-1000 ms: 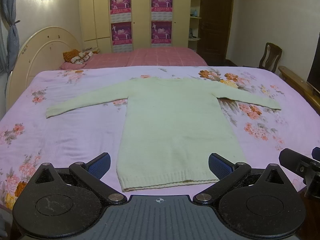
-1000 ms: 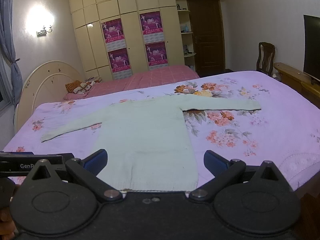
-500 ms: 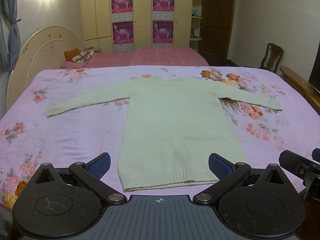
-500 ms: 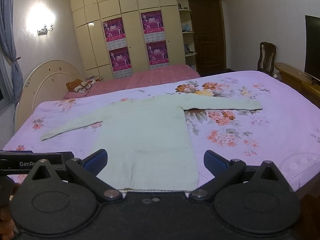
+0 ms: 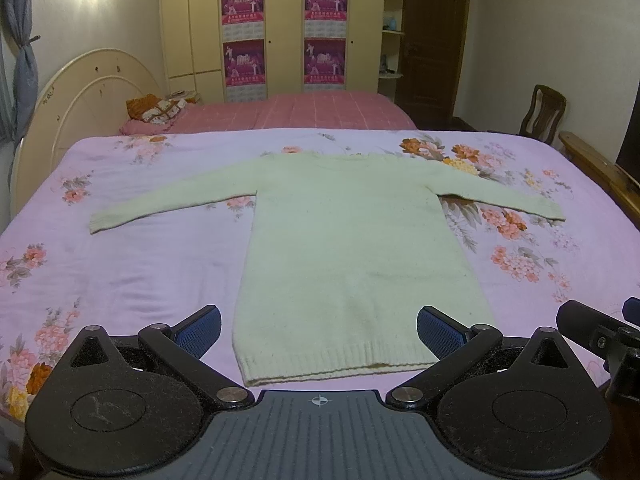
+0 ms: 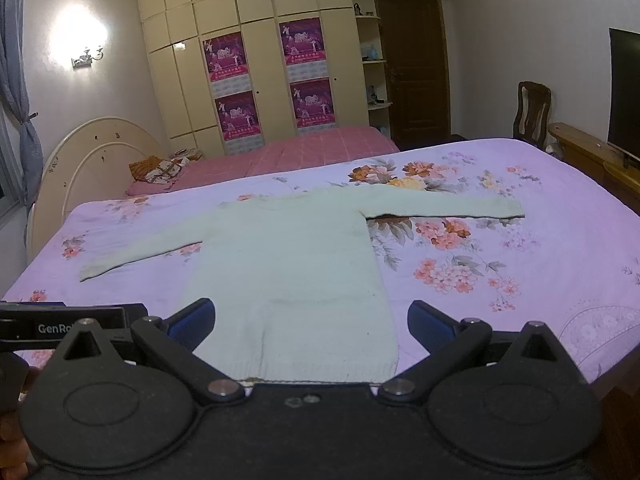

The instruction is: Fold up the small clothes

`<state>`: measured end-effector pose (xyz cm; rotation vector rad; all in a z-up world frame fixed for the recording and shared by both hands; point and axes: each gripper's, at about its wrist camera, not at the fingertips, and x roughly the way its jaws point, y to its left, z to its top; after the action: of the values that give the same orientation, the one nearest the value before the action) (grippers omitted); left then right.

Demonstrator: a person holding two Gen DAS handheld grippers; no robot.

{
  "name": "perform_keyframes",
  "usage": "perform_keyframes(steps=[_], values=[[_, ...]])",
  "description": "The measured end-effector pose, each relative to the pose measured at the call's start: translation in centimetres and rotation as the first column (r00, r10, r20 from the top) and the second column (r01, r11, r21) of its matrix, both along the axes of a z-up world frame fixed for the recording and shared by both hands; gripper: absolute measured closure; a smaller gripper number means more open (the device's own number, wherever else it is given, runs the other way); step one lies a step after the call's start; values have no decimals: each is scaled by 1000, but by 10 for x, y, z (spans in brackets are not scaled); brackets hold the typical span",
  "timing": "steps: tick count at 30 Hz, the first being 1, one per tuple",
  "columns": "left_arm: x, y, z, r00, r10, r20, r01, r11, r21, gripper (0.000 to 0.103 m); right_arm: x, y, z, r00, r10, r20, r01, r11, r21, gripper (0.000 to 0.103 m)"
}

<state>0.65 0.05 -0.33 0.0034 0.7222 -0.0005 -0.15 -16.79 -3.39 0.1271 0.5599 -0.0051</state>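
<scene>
Almost nothing changed over the last second: our left gripper (image 5: 318, 330) and right gripper (image 6: 310, 326) stayed wide apart and empty, hovering just short of the hem. The sweater (image 5: 352, 248) lay flat on the bedspread (image 5: 120, 264), sleeves spread. We judged folding hadn't started; a sleeve grab seemed next.

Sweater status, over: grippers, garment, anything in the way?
Left gripper open, right gripper open, both empty. Sweater flat on bed, sleeves spread, unfolded. Nothing lying on it.
</scene>
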Motion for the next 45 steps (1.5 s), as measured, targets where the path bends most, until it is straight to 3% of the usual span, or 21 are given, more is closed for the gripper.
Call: perform_keyframes(steps=[11, 25, 31, 45], values=[[8, 4, -4, 1000, 6, 15, -6, 1000, -30, 0, 7, 2, 0, 1000, -1, -15, 1, 1000, -2, 1], [38, 8, -14, 999, 24, -30, -26, 998, -65, 0, 28, 2, -2, 999, -20, -35, 19, 1000, -15, 1], [57, 10, -17, 1000, 25, -4, -25, 997, -80, 0, 45, 1, -5, 999, -26, -46, 25, 1000, -19, 1], [133, 6, -38, 998, 34, -49, -37, 997, -72, 0, 105, -15, -19, 995, -67, -78, 65, 998, -24, 1]])
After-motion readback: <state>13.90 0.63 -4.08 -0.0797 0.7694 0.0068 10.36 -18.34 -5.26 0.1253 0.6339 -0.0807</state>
